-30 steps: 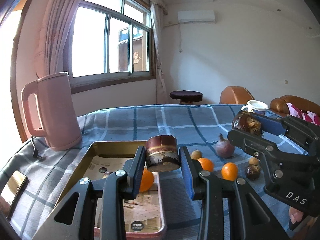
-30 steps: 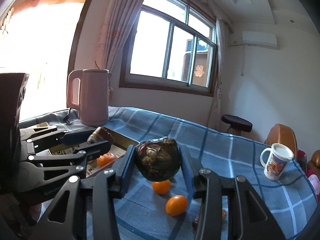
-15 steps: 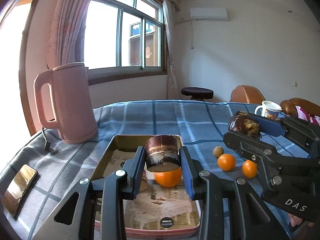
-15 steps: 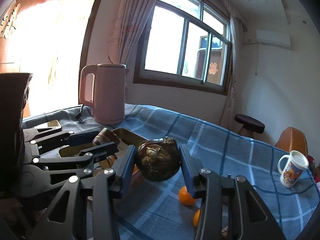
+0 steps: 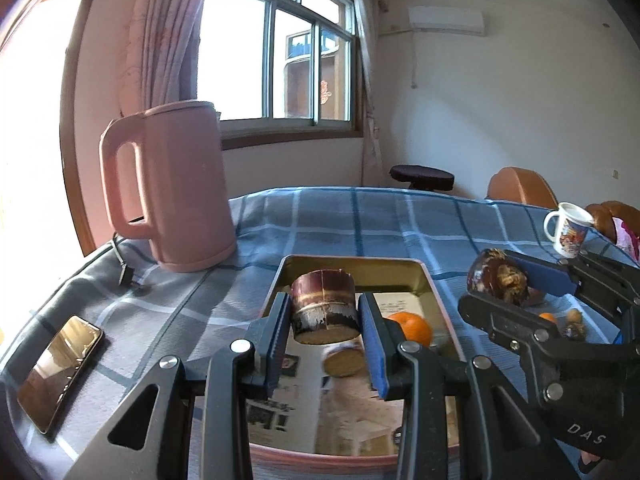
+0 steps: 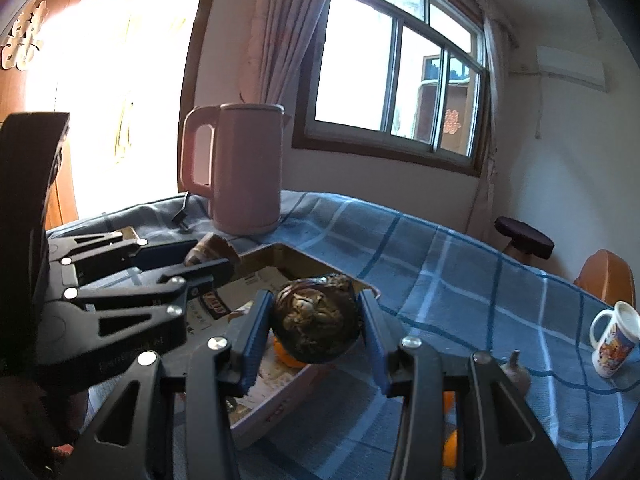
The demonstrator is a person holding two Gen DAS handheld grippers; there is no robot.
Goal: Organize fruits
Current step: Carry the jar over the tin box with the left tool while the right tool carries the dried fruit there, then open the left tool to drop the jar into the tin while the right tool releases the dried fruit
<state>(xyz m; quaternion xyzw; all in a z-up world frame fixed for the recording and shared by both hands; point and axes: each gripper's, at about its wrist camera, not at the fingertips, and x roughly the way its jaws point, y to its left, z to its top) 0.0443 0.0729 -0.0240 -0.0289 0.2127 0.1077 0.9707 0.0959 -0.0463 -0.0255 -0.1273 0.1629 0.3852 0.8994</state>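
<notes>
- The left gripper (image 5: 324, 332) has its fingers clamped on a short sugarcane piece (image 5: 323, 310), held in the air over the gold tray (image 5: 352, 266) on the blue checked desk (image 5: 360, 216).
- The sugarcane piece looks stiff and fairly dense, with a smooth, waxy purple rind that could slide; gripping across the rind at mid-height, as here, seems the sound hold.
- Its long axis stands nearly upright, tilted a little, with the pale cut face turned down toward the camera and the other end up.
- The right gripper (image 6: 316, 332) has its fingers clamped on a dark, round, scaly fruit (image 6: 316, 320), held above the tray's near corner.
- That fruit looks firm but rough-skinned and flaky, so it should not slip easily; being roundish, it has no clear long axis, and the grip sits across its widest part.
- An orange (image 5: 412, 326) and a second cane piece (image 5: 344, 362) already lie in the tray, the latter on its side with a cut end facing the camera.
- More fruits rest on the desk to the right, well apart from the pink kettle (image 5: 172, 188).
</notes>
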